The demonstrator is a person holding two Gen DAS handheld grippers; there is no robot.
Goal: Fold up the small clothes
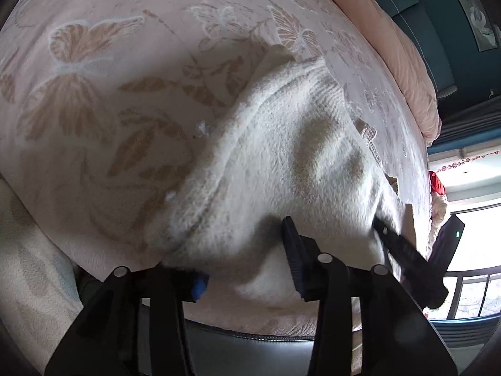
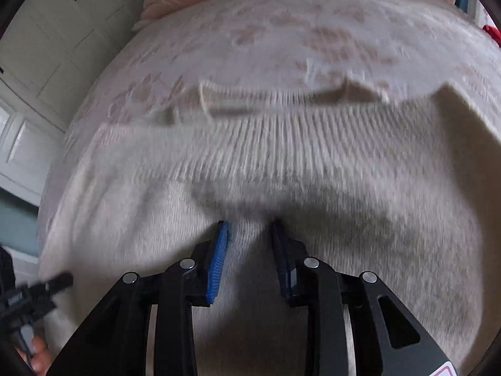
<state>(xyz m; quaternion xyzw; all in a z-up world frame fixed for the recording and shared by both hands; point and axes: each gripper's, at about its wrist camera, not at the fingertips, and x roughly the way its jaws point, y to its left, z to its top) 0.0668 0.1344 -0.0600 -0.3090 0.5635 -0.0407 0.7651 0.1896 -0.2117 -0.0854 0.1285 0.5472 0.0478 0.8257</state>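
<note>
i am partway through a fold on one cream knitted sweater [image 1: 281, 163], which lies on the pink butterfly-print blanket [image 1: 94, 78] over the bed, its ribbed hem [image 2: 275, 131] toward the far side in my right view. my left gripper [image 1: 244, 266] stands with its jaws partly apart over the near edge of the knit, and i see no cloth pinched between the pads. my right gripper [image 2: 249, 244] has its jaws narrow, with fuzzy knit lying in the gap; that view is smeared, so whether the pads truly bite the cloth i cannot tell. in the left view the right gripper's black finger sits at the sweater's right edge; in the right view the left gripper shows at the near left corner.

next i judge i need a firm pinch on an edge with each gripper, then carry it across evenly so the layers lie flat.

count: one sweater, one blanket, two grippers.
</note>
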